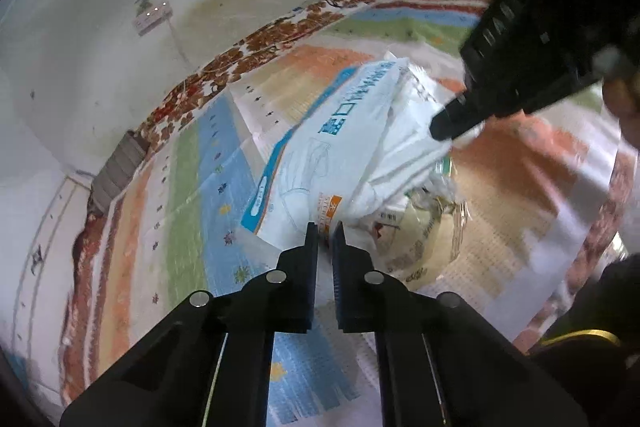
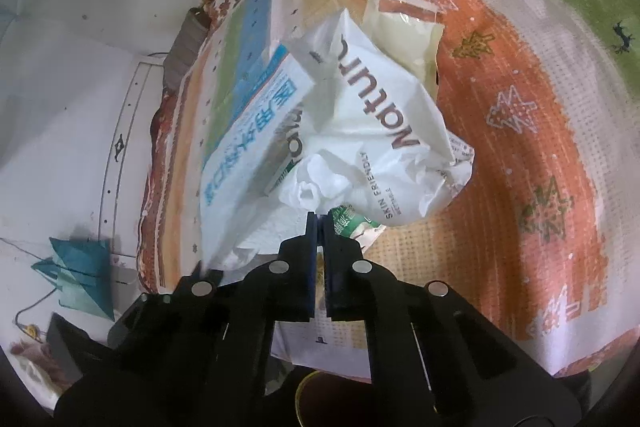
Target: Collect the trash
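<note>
Both my grippers, left (image 1: 325, 229) & right (image 2: 319, 218), are pinched shut on edges of the trash pile (image 2: 352, 131) lying on the patterned rug (image 2: 540, 115). Judging by that, collecting has barely begun; nothing's bagged yet. White bag (image 2: 384, 115) reads "Natura", "SKIN FRIENDLY"; blue-white box (image 2: 256, 131) has Chinese print.
</note>
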`<state>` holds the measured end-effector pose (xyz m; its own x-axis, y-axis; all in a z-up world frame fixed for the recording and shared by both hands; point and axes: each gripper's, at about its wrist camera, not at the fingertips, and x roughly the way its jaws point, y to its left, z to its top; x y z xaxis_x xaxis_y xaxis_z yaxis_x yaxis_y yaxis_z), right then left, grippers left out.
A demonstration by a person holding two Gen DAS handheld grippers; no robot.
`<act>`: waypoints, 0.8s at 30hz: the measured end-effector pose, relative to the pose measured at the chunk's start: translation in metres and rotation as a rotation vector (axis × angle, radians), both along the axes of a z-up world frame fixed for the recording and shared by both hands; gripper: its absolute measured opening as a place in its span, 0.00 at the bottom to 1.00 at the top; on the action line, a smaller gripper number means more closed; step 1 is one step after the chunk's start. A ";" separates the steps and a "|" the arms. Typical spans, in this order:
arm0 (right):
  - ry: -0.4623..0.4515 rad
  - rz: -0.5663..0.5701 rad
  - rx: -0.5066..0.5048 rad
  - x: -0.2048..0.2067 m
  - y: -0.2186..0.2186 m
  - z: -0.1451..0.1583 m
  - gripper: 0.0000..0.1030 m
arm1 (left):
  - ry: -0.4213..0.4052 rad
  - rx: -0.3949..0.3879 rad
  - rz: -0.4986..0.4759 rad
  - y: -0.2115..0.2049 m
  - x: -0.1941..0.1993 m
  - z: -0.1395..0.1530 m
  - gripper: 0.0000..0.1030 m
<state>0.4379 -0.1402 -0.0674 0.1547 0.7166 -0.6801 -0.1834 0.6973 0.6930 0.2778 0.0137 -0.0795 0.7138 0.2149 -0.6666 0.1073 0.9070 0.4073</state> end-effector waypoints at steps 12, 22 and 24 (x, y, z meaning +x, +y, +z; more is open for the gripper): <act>-0.197 0.062 -0.039 -0.020 0.003 0.056 0.01 | -0.033 -0.285 0.160 0.047 -0.006 0.059 0.00; -0.393 0.121 -0.126 -0.047 0.005 0.099 0.01 | -0.018 -0.515 0.233 0.067 -0.030 0.090 0.00; -0.433 0.138 -0.141 -0.056 0.006 0.109 0.01 | -0.010 -0.540 0.236 0.067 -0.034 0.094 0.00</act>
<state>0.3814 -0.1343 0.0416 0.3556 0.6556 -0.6661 -0.5318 0.7280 0.4326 0.2438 0.0807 0.0148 0.6947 0.0010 -0.7193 -0.1244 0.9851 -0.1188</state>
